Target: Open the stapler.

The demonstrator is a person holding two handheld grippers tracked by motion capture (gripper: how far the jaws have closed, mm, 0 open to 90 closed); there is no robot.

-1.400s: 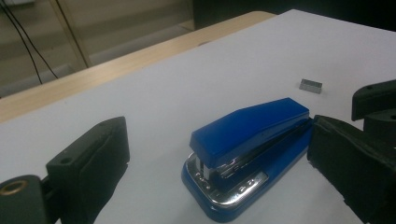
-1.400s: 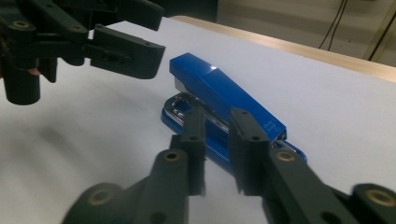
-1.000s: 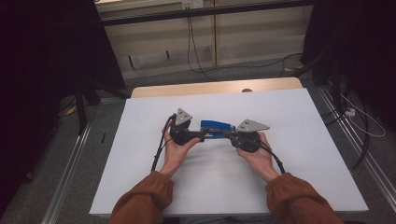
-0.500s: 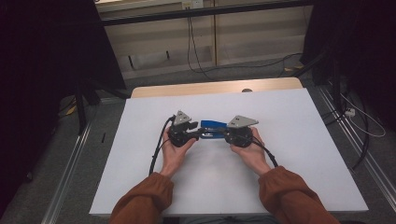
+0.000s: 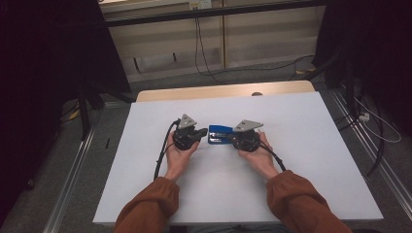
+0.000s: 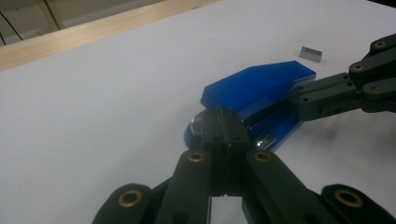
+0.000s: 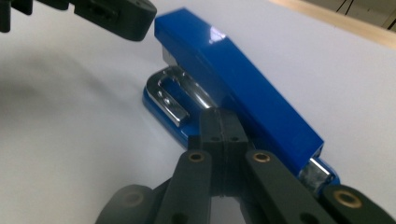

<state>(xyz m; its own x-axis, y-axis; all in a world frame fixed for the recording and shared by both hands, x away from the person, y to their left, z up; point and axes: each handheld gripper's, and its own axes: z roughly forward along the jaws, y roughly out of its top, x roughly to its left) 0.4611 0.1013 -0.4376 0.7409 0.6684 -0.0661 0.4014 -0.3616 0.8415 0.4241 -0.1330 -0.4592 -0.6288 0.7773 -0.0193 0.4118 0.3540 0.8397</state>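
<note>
– Where is the blue stapler [image 5: 221,134]?

– On the white table [image 5: 311,145], lying between the two grippers; from above, their bodies hide both its ends.

– And the jaws?

– The left gripper [image 6: 219,128] has just been closing; its jaws are pressed together at the stapler's front end, though whether they nip anything is hard to tell. The right gripper [image 7: 223,125] is pressed together against the stapler's side.

– Anything else?

– The left gripper view shows a small strip of staples [image 6: 310,53] beyond the stapler.

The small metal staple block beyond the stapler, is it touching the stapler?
Apart. The left gripper view shows bare white table between the staple block and the blue stapler.
</note>
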